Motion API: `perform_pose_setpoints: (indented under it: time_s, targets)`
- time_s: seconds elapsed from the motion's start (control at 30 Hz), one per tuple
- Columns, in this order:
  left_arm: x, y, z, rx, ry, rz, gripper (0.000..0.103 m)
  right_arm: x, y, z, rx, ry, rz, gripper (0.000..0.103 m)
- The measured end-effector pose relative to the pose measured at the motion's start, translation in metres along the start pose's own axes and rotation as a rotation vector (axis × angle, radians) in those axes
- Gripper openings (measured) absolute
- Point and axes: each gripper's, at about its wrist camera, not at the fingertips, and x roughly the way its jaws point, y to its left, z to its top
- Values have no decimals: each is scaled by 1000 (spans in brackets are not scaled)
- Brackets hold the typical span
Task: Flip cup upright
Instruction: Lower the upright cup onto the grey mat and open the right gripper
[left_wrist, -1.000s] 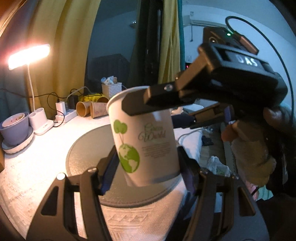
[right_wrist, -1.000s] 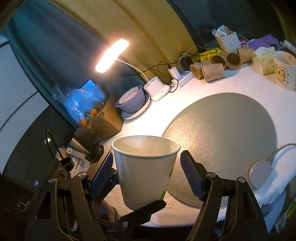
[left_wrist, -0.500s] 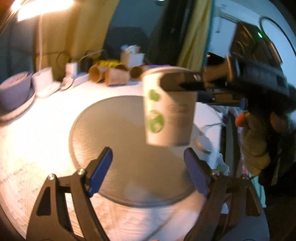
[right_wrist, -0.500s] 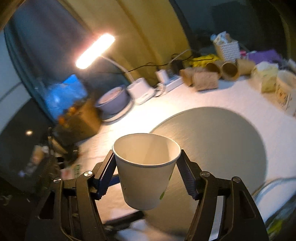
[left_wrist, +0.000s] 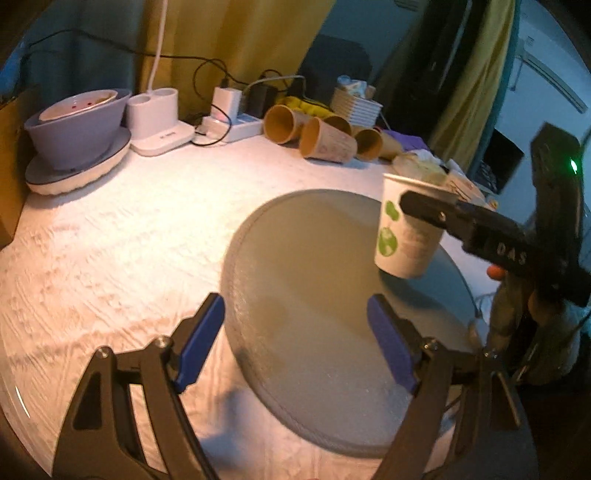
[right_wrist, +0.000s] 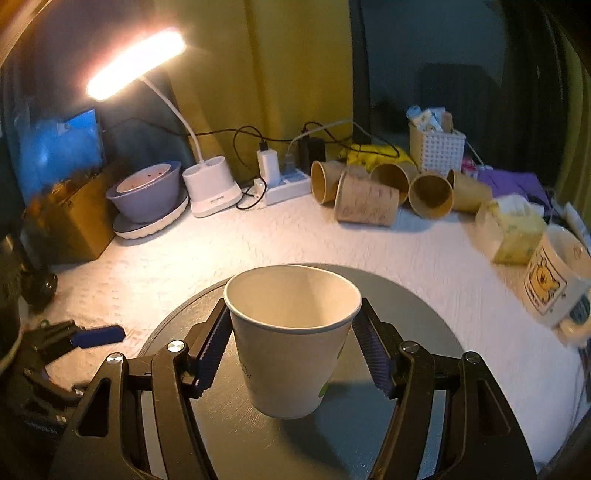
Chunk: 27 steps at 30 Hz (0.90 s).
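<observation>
A white paper cup (right_wrist: 291, 339) with green print is held upright, mouth up, just above the round grey mat (right_wrist: 413, 317). My right gripper (right_wrist: 291, 350) is shut on the cup near its rim. In the left wrist view the cup (left_wrist: 406, 229) hangs at the right over the mat (left_wrist: 303, 280), with the right gripper's black finger across it. My left gripper (left_wrist: 295, 343) is open and empty, back over the mat's near edge. It also shows at the left of the right wrist view (right_wrist: 96, 336).
Several brown paper cups (right_wrist: 369, 199) lie on their sides at the back. A purple bowl on a plate (right_wrist: 147, 199), a lamp base (right_wrist: 210, 188), a power strip (right_wrist: 284, 184), a white basket (right_wrist: 436, 147), a tissue box (right_wrist: 513, 229) and a Pooh mug (right_wrist: 554, 284) stand around the white cloth.
My left gripper let go of the cup and pulled back to the left. My right gripper closed on the cup and carried it lower over the mat.
</observation>
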Motion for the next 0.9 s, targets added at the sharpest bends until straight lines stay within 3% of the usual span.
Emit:
perform_pose_setpoints:
  time_s: [0.3,0.5,0.6,0.9]
  targets:
    - [4,9,4,-49,-6,16,83,-4,3,-19,-17,-40,-73,69]
    - [-10,-1,0,-32,-42,35,83,-14,17,-32,-55,-21,-105,71]
    - [-16,-2,-4,-35,-49,51,84,-16,21,-38,-41,2,-107,79]
    - [-41,-12,-14,-5,-95,74,84,-44,32,-55,-22,10,-124,79]
